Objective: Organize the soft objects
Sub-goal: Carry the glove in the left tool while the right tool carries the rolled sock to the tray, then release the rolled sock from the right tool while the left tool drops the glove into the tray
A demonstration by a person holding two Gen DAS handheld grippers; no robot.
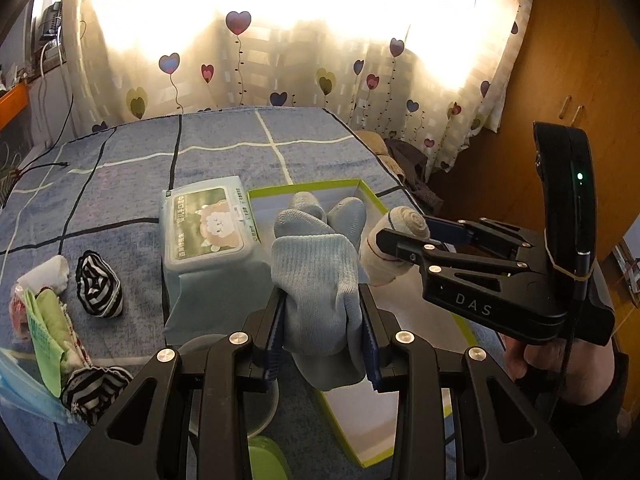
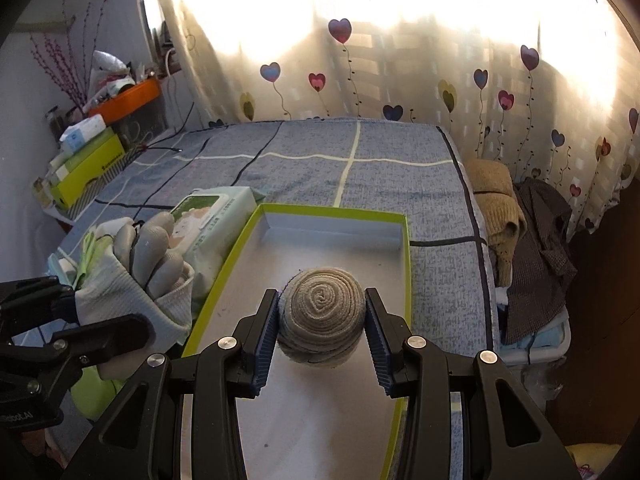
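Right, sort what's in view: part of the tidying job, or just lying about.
Job:
- grey glove, in the left gripper
- rolled beige sock, in the right gripper
- green-rimmed box
- striped sock rolls

Lying about:
- wet-wipes pack
- brown clothes beside the bed
- cable
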